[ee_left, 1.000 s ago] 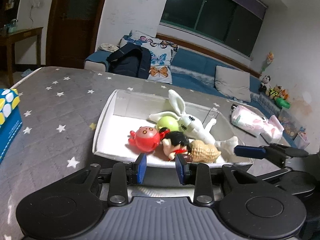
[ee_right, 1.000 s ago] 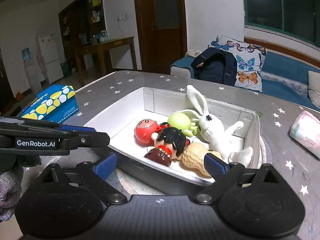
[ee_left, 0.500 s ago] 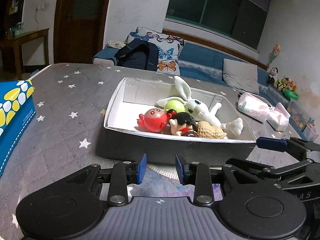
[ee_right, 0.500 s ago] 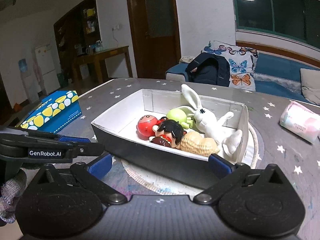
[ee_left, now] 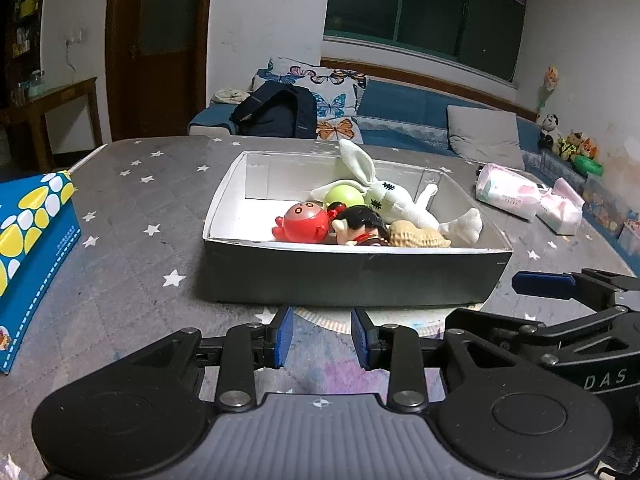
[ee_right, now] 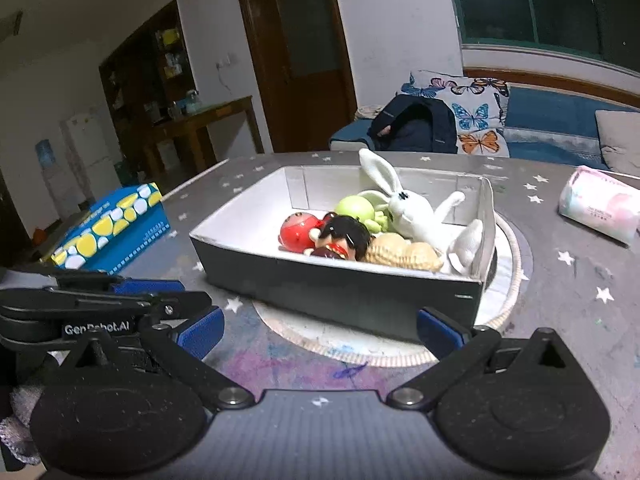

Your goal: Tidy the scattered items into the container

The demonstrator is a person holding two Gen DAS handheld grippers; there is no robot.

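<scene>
**Five toys in a box, two grippers held back empty**

Five toys lie bunched toward the 3 o'clock half of the container (ee_left: 356,276), a shallow rectangular box, dark outside and white inside, standing on a round mat (ee_right: 508,280) on the grey star-printed table (ee_left: 132,200). They are a white rabbit (ee_left: 384,200), a green ball toy (ee_left: 342,196), a red round figure (ee_left: 302,224), a black-haired doll (ee_left: 362,226) and a peanut-shaped toy (ee_left: 418,238), all touching one another.

Readable writing is sparse. In the right wrist view, white letters on the left gripper's black body (ee_right: 96,326) read "GenRobot.AI", partly hidden by a linkage. In the left wrist view, the letters "DAS" show on the right gripper's body (ee_left: 604,378). Print on the blue and yellow box (ee_left: 36,248) at 9 o'clock is too small to read.

The left gripper (ee_left: 321,336) points level along the table toward the container's near wall, just short of it at 6 o'clock. Its blue-padded fingers (ee_left: 285,334) stand a narrow gap apart with nothing between them.

The right gripper (ee_right: 320,326) faces the container's near corner from a little above the table. Its blue pads (ee_right: 440,330) are spread wide, empty, with the mat's edge visible between them. Each gripper appears at the edge of the other's view, side by side and apart.

Two pink and white soft packs (ee_left: 508,194) lie on the table at 3 o'clock, well apart from the container.
</scene>
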